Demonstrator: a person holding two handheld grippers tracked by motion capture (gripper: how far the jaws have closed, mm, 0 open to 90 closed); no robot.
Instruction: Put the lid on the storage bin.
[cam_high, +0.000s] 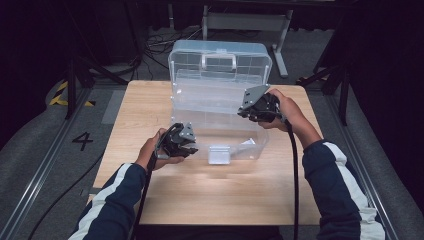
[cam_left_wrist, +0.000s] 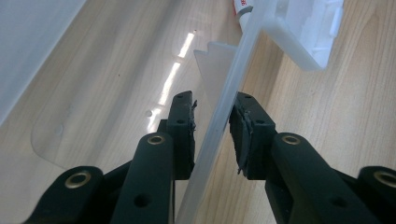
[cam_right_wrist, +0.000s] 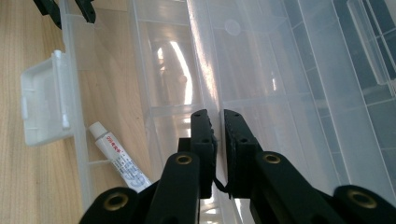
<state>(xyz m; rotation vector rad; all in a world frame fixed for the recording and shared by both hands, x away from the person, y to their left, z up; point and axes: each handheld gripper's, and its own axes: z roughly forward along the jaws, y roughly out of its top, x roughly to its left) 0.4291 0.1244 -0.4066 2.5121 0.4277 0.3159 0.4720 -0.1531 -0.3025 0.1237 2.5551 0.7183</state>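
A clear plastic box (cam_high: 190, 107) stands open on the wooden table (cam_high: 210, 200), its lid (cam_high: 220, 57) upright at the back. My left gripper (cam_high: 192, 146) (cam_left_wrist: 215, 112) is open, one jaw on each side of the box's front wall (cam_left_wrist: 224, 98). Its jaw tips also appear as the left gripper (cam_right_wrist: 65, 11) over that wall in the right gripper view. My right gripper (cam_high: 246, 111) (cam_right_wrist: 218, 119) is shut on the thin edge of a clear inner tray (cam_right_wrist: 261, 74) at the box's right. A small white tube (cam_right_wrist: 116, 158) (cam_high: 247, 143) lies on the box floor.
A white latch (cam_high: 219, 154) (cam_right_wrist: 44, 102) (cam_left_wrist: 308, 32) hangs from the front wall's middle. Bare tabletop lies in front of the box and on both sides. Dark floor, cables and metal stands surround the table.
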